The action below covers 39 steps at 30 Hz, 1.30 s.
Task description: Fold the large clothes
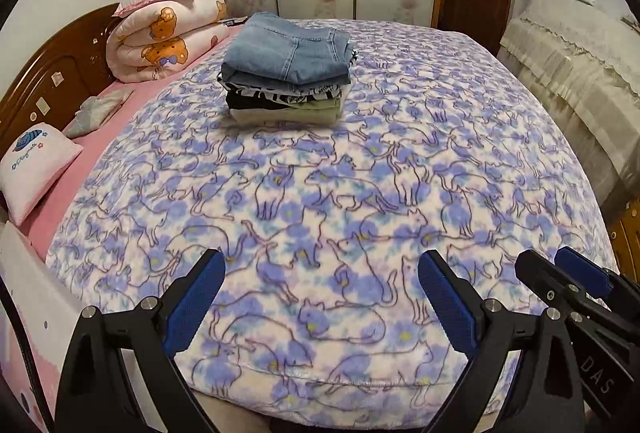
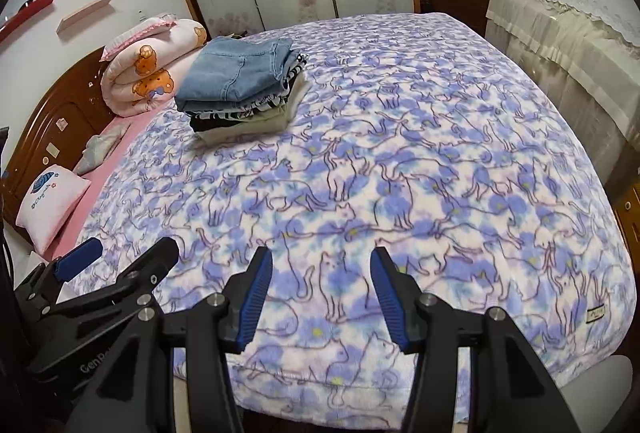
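Basically done per left wrist view: a stack of folded clothes [image 1: 286, 73], folded jeans [image 1: 290, 51] on top, sits far up the bed [image 1: 500, 153] on the cat-print blanket [image 1: 340, 201]; left gripper [image 1: 322, 275] gapes wide, empty, with no unfolded garment in view. Right wrist view agrees: right gripper [image 2: 321, 275] about half open, holding nothing, well short of the stack; lower layers can't be identified, and near bed edge and floor are cut off.

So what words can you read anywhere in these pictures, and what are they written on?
"DAS": on the right gripper, seen from the left wrist camera.
"GenRo", cut off: on the left gripper, seen from the right wrist camera.
Pink pillow: cursive writing, too blurred to read.
Blanket label: too small to read.
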{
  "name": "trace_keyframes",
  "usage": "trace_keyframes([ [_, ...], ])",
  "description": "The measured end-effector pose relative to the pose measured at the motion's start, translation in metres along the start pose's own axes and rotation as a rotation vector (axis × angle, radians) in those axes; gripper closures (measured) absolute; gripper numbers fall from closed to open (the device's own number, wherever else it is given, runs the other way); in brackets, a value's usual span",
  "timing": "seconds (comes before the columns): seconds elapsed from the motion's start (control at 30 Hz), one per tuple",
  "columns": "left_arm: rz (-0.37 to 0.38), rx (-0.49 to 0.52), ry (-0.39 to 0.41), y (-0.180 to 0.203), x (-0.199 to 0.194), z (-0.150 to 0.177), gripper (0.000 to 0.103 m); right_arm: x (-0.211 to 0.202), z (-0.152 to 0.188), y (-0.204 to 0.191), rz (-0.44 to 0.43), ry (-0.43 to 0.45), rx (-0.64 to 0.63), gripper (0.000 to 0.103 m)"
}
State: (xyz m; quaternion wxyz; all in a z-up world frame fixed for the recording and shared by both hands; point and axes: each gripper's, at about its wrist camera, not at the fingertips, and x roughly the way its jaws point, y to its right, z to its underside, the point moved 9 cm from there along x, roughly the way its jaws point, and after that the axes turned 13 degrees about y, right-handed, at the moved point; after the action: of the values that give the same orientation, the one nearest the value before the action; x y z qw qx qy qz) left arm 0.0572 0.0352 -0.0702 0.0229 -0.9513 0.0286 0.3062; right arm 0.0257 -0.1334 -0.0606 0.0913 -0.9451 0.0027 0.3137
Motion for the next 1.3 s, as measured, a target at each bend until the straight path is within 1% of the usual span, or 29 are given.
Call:
trace_keyframes([
  [0.2,-0.003,-0.006,-0.009,0.000,-0.003,0.005,0.007,-0.003,0.002,-0.001,-0.010,0.008,0.005,0.051],
  [0.33,0.006,-0.033,-0.025,-0.004,-0.003,0.007,0.007,-0.006,0.001,-0.007,-0.006,0.020,-0.009,0.051],
  [0.63,0.007,-0.054,-0.027,-0.005,-0.006,0.007,0.007,-0.008,0.000,-0.010,-0.007,0.027,-0.012,0.051],
  [1.3,0.001,-0.063,-0.038,0.001,-0.010,0.008,0.008,-0.013,-0.004,-0.007,0.001,0.040,-0.017,0.051],
])
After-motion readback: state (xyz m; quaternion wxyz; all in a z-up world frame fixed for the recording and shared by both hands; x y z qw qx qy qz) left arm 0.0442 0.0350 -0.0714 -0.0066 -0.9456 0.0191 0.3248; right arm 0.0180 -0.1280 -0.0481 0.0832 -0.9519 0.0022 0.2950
